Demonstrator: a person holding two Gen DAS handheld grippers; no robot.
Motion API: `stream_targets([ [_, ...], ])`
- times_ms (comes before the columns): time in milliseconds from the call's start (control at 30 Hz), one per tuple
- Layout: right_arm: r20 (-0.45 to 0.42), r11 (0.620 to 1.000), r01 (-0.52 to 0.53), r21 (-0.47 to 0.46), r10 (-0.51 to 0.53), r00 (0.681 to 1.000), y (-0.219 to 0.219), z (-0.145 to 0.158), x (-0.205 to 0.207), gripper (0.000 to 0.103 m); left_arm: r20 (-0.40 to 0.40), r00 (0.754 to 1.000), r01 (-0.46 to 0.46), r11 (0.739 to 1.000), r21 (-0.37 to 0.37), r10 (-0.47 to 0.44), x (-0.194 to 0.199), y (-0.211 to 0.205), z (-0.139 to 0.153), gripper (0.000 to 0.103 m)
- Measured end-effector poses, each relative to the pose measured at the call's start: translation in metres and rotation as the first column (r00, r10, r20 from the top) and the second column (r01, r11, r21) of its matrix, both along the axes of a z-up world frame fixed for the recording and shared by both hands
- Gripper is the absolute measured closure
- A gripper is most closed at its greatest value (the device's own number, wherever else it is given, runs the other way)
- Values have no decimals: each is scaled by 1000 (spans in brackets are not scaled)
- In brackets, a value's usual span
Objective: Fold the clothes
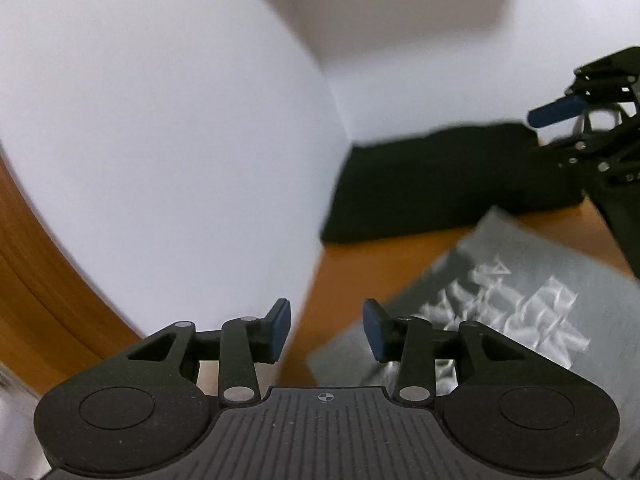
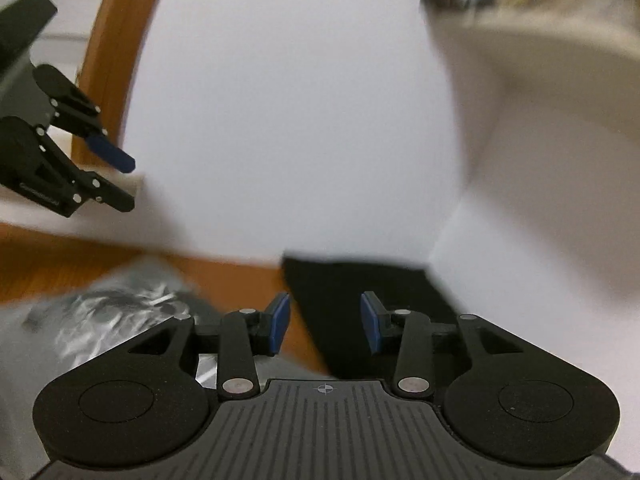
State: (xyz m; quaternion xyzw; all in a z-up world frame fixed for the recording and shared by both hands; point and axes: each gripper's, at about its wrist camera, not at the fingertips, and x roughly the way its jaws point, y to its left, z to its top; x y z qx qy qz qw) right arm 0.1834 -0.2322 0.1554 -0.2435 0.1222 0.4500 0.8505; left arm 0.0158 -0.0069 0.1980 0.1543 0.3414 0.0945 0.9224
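Both jaws stood spread and empty, left gripper (image 1: 326, 330) and right gripper (image 2: 325, 324); grey printed shirt (image 1: 520, 300) lay lower right, black folded garment (image 1: 440, 184) beyond; you needed matched corner pinches.

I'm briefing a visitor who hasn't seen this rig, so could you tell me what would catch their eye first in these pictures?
Probably the grey shirt with the white print, lying on the orange-brown table at lower right of the left wrist view. Behind it, against the white wall, lies a folded black garment. Both the left gripper and the right gripper stand open, holding nothing.
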Motion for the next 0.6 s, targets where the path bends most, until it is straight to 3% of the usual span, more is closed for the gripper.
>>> stream_targets([
  [100, -78, 1000, -6, -18, 4, 997, -3, -27, 21, 62, -43, 999, -19, 999, -47, 17, 6, 11, -25, 59],
  [267, -170, 999, -25, -33, 19, 985, -2, -57, 34, 55, -83, 996, -39, 995, -96, 31, 3, 14, -56, 50],
  [600, -277, 999, -51, -20, 43, 960, -25, -83, 9, 58, -76, 997, -46, 989, -139, 35, -7, 8, -69, 47],
])
